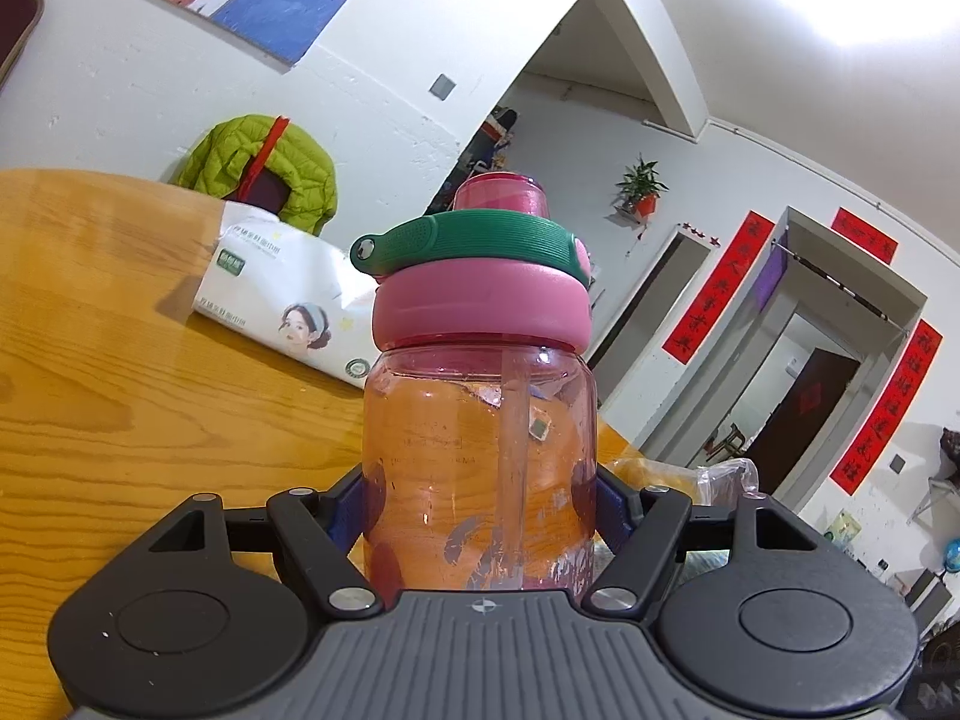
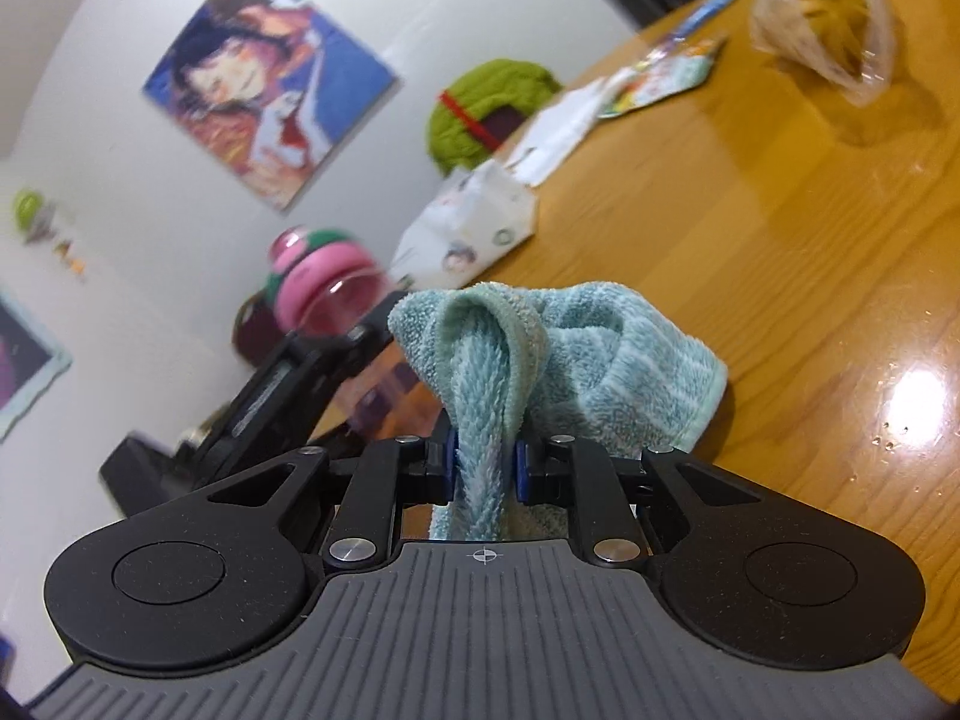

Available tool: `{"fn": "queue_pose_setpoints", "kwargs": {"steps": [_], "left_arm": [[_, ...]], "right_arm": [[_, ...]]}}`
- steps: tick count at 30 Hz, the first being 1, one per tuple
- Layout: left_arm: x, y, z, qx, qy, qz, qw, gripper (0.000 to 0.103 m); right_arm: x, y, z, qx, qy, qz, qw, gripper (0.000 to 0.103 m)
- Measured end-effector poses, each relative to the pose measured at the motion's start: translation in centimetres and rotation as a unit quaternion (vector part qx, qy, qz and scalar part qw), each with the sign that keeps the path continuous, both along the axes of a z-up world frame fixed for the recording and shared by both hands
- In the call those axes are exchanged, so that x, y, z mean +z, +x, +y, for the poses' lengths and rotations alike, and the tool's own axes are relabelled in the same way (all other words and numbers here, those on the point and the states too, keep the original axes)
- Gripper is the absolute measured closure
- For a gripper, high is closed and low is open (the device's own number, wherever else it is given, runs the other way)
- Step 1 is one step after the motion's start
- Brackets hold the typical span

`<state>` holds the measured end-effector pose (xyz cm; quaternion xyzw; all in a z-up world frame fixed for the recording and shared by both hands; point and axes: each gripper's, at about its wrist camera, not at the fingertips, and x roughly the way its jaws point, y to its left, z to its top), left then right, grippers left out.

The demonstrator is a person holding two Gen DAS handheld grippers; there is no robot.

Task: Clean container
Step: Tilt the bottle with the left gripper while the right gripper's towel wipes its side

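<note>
The bottle (image 1: 480,450) is seen right up against the left camera, clamped at its lower body by the left gripper (image 1: 480,510), whose blue pads are pressed on both sides. It is held upright above the table (image 1: 120,360), pink lid and green strap on top, a straw visible through the clear wall. Behind the bottle a white tissue pack (image 1: 282,294) is laid on the table, and past that a green jacket (image 1: 258,168) is draped by the wall. To the right of the bottle a clear bag (image 1: 720,480) is half hidden by the gripper's arm.

From the right camera, a teal cloth (image 2: 540,360) is seen pinched between the nearly closed pads of the right gripper (image 2: 483,468), bunched up and blocking much of the view. Left of the cloth the bottle (image 2: 324,294) is caught, blurred, with the left gripper (image 2: 288,396) on it. Only here are shown the leaflets (image 2: 654,78) and the whole bag (image 2: 822,24) farther along the table (image 2: 780,240).
</note>
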<state>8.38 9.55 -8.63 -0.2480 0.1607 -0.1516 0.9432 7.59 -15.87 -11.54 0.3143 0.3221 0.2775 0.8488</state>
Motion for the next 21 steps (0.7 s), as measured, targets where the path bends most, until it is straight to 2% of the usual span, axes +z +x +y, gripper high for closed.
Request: {"fn": "queue_pose_setpoints", "kwargs": {"steps": [3,6,10,16,21], "left_arm": [[0.2,-0.2,-0.3,-0.003,0.011,-0.012,0.9999,0.032],[0.1,-0.2,-0.7,-0.004,0.024,-0.015,0.9996,0.032],[0.1,-0.2,-0.6,-0.001,0.021,-0.016,0.9997,0.032],[-0.2,-0.3,-0.9,-0.01,0.021,-0.008,0.9997,0.032],[0.1,-0.4,-0.9,-0.019,0.022,-0.012,0.9995,0.032]], "right_arm": [[-0.4,0.0,0.7,0.073,0.0,0.014,0.997,0.084],[-1.6,1.0,1.1,0.093,0.005,0.045,0.995,0.084],[-2.3,2.3,0.9,0.056,-0.015,0.054,0.997,0.085],[-1.6,3.9,0.3,-0.027,-0.053,0.035,0.998,0.085],[0.0,3.5,0.0,-0.097,-0.117,-0.013,0.988,0.085]]}}
